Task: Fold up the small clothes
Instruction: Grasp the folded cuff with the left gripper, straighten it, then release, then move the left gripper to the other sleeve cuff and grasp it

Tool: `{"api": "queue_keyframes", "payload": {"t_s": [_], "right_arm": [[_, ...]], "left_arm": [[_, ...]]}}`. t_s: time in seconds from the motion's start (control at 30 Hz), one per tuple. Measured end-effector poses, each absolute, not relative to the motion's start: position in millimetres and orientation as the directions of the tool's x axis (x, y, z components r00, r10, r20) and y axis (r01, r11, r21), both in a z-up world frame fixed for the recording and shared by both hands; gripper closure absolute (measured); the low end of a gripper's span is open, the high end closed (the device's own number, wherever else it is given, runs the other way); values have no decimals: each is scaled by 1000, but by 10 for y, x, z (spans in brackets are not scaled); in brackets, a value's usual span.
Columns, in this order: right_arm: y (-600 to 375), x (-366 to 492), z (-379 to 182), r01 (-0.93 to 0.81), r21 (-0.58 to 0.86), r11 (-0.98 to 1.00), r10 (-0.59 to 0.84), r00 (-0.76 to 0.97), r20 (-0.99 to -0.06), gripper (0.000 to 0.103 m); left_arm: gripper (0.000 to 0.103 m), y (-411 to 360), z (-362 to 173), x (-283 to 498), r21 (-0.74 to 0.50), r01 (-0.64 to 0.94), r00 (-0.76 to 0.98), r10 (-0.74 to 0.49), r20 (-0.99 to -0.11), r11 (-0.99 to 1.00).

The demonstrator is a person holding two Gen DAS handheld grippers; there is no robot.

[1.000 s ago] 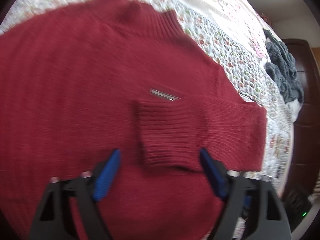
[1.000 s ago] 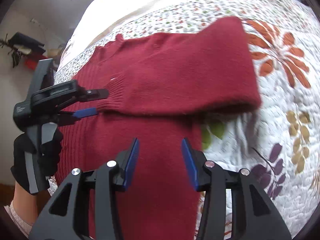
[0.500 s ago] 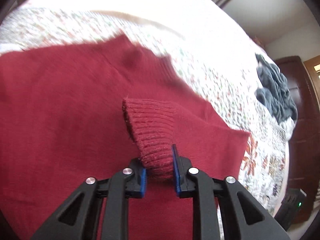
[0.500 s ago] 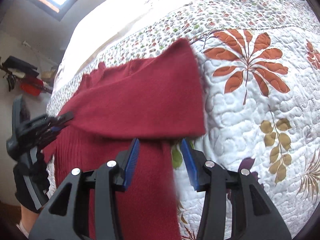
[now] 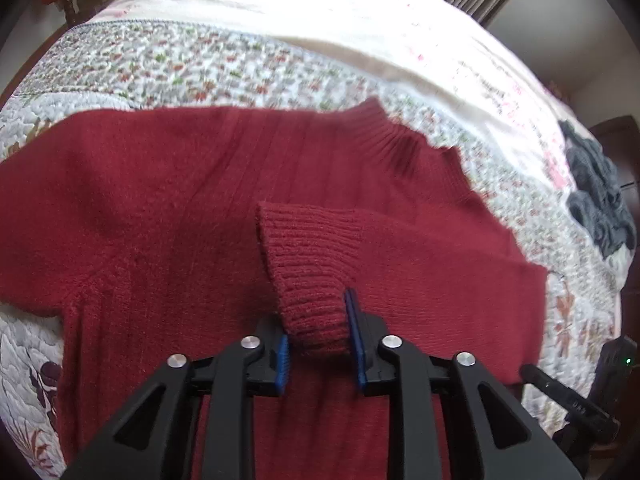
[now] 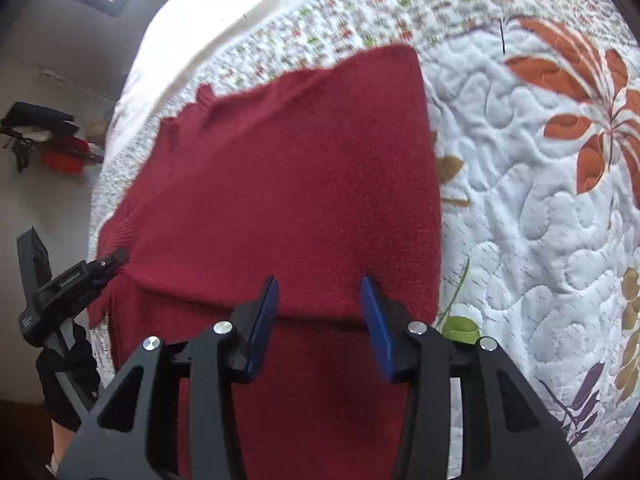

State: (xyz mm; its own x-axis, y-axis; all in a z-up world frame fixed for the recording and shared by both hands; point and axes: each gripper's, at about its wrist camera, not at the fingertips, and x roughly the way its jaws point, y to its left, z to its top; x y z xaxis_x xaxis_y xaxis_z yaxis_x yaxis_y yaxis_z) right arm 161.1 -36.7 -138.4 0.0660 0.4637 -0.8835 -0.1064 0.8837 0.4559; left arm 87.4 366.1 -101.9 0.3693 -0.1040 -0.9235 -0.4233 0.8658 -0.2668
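Red ribbed knit fills the left wrist view: a sweater (image 5: 168, 216) lies flat on a quilted bed (image 5: 208, 64), collar toward the far side. The left hand-held gripper (image 5: 316, 344) pinches the ribbed cuff (image 5: 308, 264) of one sleeve, its blue pads pressed against the cuff's two sides, with the sleeve drawn across the sweater's chest. Beyond it, a heap of grey clothing (image 5: 600, 200) sits near the bed's far edge, a curtain and a dark wooden piece behind it.

In the right wrist view, the right hand-held gripper (image 6: 318, 320) hangs with its pads spread, holding nothing, just above the lower edge of the folded-over sleeve (image 6: 304, 184). The left tool shows at the left edge, in a black-gloved hand (image 6: 68, 372). The quilt here is white with orange and purple leaf prints; a window and a dim wall with some clutter lie beyond.

The step in hand looks like the sleeve fold: the cuff is carried inward but not yet laid down. The next move probably calls for setting the cuff flat on the chest and releasing it, while the free gripper steadies the fold line or reaches for the sweater's side.
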Motion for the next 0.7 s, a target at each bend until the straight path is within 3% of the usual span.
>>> {"api": "queue_keyframes", "payload": {"t_s": [0.03, 0.23, 0.4, 0.7], "right_arm": [[-357, 1615, -1421, -101, 453, 886, 460, 59, -886, 60], [-221, 1583, -1205, -157, 421, 894, 436, 85, -896, 58], [140, 1538, -927, -234, 463, 855, 494, 99, -864, 53], [677, 1585, -1406, -249, 366, 897, 384, 27, -923, 53]], "left_arm": [[64, 3677, -1076, 855, -242, -429, 352, -86, -932, 870], [57, 3865, -840, 696, -195, -448, 392, -4, -920, 873], [50, 3669, -523, 728, -250, -358, 473, -56, -879, 900], [49, 3368, -1161, 960, -204, -305, 340, -93, -936, 930]]}}
